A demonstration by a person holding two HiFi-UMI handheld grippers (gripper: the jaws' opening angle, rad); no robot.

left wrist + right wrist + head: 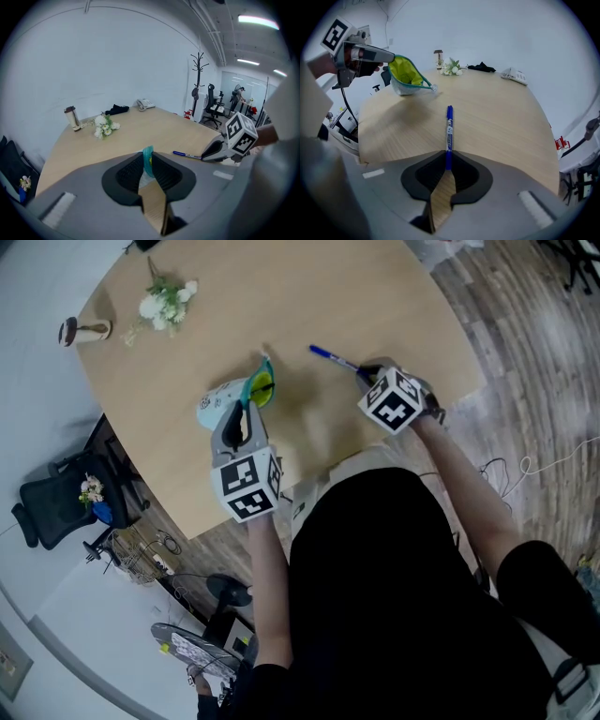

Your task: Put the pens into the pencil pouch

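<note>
Head view: near frame centre, the left gripper (255, 401) pinches the rim of the pencil pouch (223, 401) over the table (375, 296). To its right, the right gripper (364, 372) clamps a blue pen (330, 356).

Left gripper view: at bottom centre, the jaws stand narrow, closed on the pouch's teal edge (147, 153).

Right gripper view: at bottom centre, the jaws grip the pen's (449, 129) near end. The pouch (405, 75) is at upper left, its mouth open.

We see a blue pen (449, 126) with a white label, a pencil pouch (407, 75) lined lime yellow with a teal zip edge, a pale wood-grain counter (375, 296), and white flowers (167, 304).
</note>
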